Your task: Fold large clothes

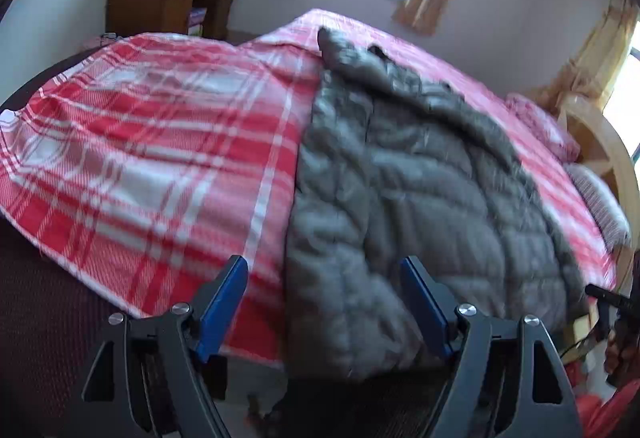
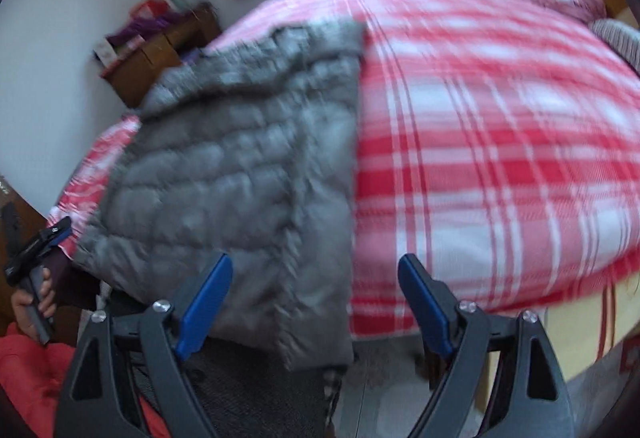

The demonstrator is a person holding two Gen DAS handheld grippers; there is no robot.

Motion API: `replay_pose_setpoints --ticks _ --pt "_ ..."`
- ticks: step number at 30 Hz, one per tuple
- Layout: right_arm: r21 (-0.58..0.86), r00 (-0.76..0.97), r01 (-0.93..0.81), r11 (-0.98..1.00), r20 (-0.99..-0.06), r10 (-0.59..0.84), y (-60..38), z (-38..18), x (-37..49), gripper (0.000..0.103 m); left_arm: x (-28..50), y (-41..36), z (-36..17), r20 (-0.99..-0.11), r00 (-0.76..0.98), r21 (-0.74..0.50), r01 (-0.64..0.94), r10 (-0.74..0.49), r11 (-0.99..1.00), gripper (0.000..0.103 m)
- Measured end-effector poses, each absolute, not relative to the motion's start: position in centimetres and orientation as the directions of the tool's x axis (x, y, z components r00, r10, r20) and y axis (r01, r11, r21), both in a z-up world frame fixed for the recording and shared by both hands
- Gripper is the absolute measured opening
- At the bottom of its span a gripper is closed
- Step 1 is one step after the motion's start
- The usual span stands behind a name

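L wrist view: left gripper [image 1: 324, 302] was wide open, nothing btwn its jaws; grey jacket [image 1: 420, 174] lay folded on the plaid bed [image 1: 160, 142]. R wrist view: right gripper [image 2: 316, 298] also wide open & empty, jacket's near corner under it

Jacket [image 2: 240, 166] folds perhaps motion-blurred

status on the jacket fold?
Done: the grey quilted jacket lies on the plaid bedspread in a long strip, its sides apparently folded in. In hand: nothing; left gripper and right gripper are open near its closest hem. Left: probably folding it lengthwise.
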State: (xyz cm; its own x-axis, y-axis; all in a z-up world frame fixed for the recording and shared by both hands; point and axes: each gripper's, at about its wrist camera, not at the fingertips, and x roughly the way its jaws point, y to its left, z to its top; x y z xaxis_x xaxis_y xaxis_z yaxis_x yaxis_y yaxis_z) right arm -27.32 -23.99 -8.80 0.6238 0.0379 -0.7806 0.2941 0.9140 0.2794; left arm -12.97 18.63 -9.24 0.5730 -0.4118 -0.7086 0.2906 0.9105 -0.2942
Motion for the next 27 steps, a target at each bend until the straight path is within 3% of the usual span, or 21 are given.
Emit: replay_pose_setpoints --ticks 6,8,11,12,13,15,16,17,20,23,27 --pt "0.195 0.541 0.261 0.945 -0.841 0.024 -22.1 -10.7 -26.5 0.087 -13.8 18.0 -11.2 -0.727 0.515 -0.321 0.330 -0.454 0.888 0.078" --pt "0.199 0.519 0.252 0.947 -0.854 0.041 -21.7 -11.3 -26.3 0.085 -14.5 17.2 -11.1 -0.723 0.532 -0.269 0.370 -0.440 0.889 0.078" --pt "0.202 0.488 0.251 0.947 -0.871 0.056 -21.1 -12.5 -26.1 0.081 -14.6 16.9 -11.8 -0.732 0.506 -0.284 0.382 -0.456 0.880 0.078" --pt "0.203 0.480 0.256 0.945 -0.875 0.058 -21.1 -13.1 -26.1 0.074 -14.6 17.0 -11.9 -0.722 0.506 -0.304 0.381 -0.472 0.873 0.078" --pt "0.206 0.476 0.260 0.943 -0.877 0.061 -21.1 -13.4 -26.0 0.061 -14.6 17.1 -11.9 -0.716 0.507 -0.316 0.377 -0.479 0.871 0.077" --pt "0.252 0.477 0.268 0.930 -0.873 0.099 -21.6 -14.2 -25.8 0.040 -14.2 17.7 -11.9 -0.694 0.505 -0.375 0.356 -0.514 0.856 0.066" --pt "0.275 0.482 0.268 0.923 -0.868 0.119 -21.7 -14.3 -25.8 0.033 -14.1 17.9 -12.0 -0.688 0.502 -0.396 0.345 -0.524 0.851 0.051" --pt "0.299 0.491 0.269 0.915 -0.860 0.137 -21.9 -14.4 -25.9 0.031 -13.8 18.3 -12.1 -0.685 0.494 -0.425 0.325 -0.535 0.845 0.035" --pt "0.316 0.509 0.251 0.915 -0.847 0.153 -22.1 -13.9 -26.2 0.019 -13.2 18.7 -12.5 -0.685 0.469 -0.471 0.299 -0.558 0.830 0.020" --pt "0.411 0.575 0.218 0.885 -0.787 0.224 -22.8 -12.2 -26.8 0.016 -13.5 18.7 -10.8 -0.648 0.491 -0.486 0.323 -0.583 0.812 0.015" --pt "0.535 0.671 0.169 0.828 -0.678 0.301 -24.2 -9.0 -27.6 0.014 -13.8 19.3 -6.8 -0.530 0.529 -0.548 0.383 -0.663 0.744 0.013"
